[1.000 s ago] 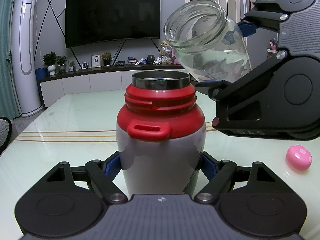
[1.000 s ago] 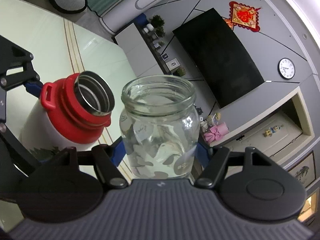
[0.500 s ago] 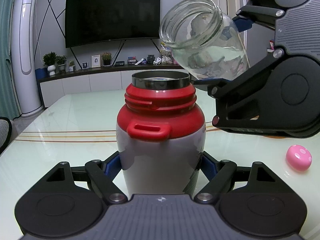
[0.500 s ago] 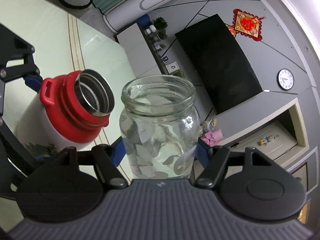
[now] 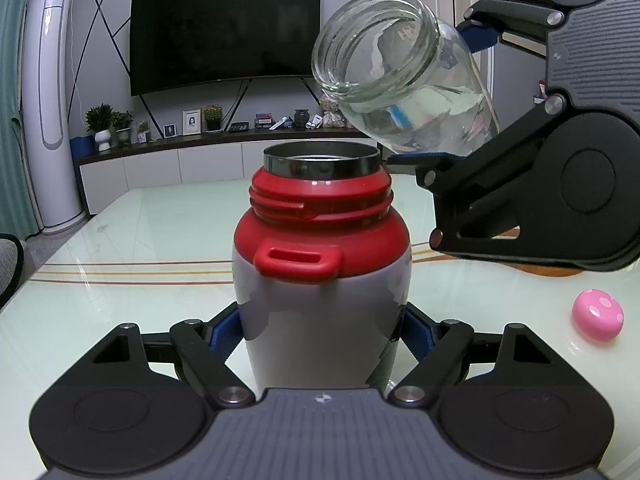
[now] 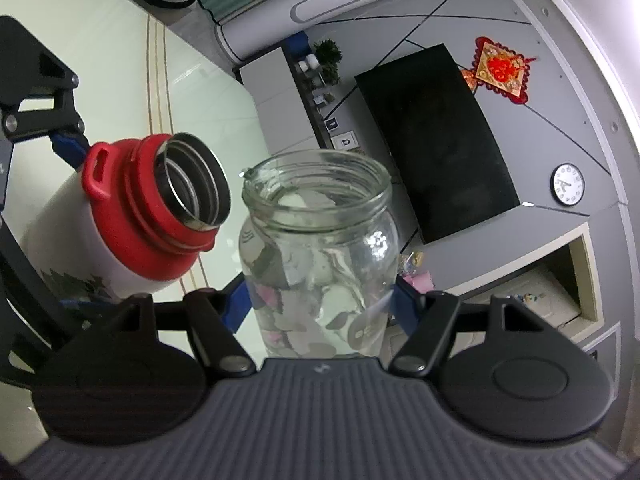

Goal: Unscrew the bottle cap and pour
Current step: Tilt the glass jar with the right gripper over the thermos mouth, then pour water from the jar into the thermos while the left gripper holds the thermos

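Fingers [image 5: 244,330] grip flask [image 5: 322,280]; right fingers [image 6: 236,306] grip tilted jar [image 5: 400,72] just above its rim.

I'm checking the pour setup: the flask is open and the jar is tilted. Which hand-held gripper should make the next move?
The right hand-held gripper. It holds the glass jar, tilted with its mouth just above and beside the flask opening. The left hand-held gripper only steadies the flask upright on the table.
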`<state>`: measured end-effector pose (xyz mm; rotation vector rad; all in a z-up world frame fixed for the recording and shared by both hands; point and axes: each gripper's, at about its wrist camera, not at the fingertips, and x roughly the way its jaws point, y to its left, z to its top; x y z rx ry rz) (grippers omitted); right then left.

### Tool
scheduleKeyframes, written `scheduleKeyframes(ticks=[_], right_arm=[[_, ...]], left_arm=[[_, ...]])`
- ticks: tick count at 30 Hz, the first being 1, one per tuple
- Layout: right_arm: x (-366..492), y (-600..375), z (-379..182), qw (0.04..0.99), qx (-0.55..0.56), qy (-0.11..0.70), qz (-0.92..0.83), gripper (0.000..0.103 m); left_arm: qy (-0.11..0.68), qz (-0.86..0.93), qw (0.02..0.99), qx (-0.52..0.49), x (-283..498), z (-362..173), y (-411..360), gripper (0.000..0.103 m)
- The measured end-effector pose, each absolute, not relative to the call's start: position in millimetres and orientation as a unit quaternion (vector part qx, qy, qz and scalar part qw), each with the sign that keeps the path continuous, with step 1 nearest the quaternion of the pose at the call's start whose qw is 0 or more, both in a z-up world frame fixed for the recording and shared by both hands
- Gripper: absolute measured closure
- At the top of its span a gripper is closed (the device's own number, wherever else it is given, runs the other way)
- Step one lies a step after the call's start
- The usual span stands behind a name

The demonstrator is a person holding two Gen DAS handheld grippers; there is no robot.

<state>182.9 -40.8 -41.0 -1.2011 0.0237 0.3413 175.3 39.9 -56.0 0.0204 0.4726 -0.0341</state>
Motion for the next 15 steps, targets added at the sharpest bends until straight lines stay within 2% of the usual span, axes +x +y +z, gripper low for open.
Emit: scheduleKeyframes(ticks=[15], right_arm=[[181.4,-39.9,-41.3,0.799,-0.581,-0.002,0.157,0.033]], left_arm=[[0.234,-0.017,0.972,0.01,176.3,-56.0,41.3,0.02]])
